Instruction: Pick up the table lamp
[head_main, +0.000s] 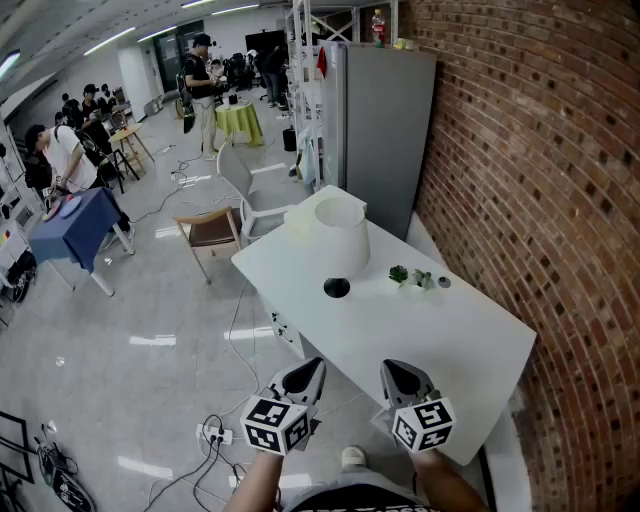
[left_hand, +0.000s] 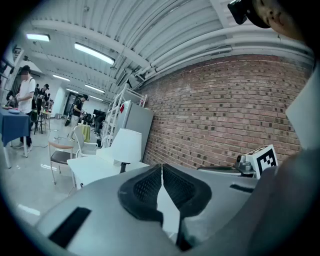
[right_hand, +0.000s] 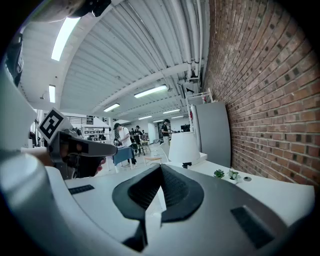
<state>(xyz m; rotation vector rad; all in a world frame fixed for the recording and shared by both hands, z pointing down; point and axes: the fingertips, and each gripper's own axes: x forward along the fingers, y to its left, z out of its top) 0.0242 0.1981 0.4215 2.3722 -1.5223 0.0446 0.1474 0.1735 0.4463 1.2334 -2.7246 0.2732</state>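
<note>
Your left hand-held gripper (head_main: 304, 379) and right hand-held gripper (head_main: 404, 380): jaws fully closed, empty, at near table (head_main: 450, 340) edge; table lamp (head_main: 340, 238) upright, far end, untouched.

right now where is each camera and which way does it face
Head view: on the head, steeply down at table, lamp, left gripper, right gripper, forearms.
Left gripper view: on that gripper, along its shut jaws toward the lamp; right gripper at right.
Right gripper view: likewise toward the lamp; left gripper at left.
All share the lamp.
</note>
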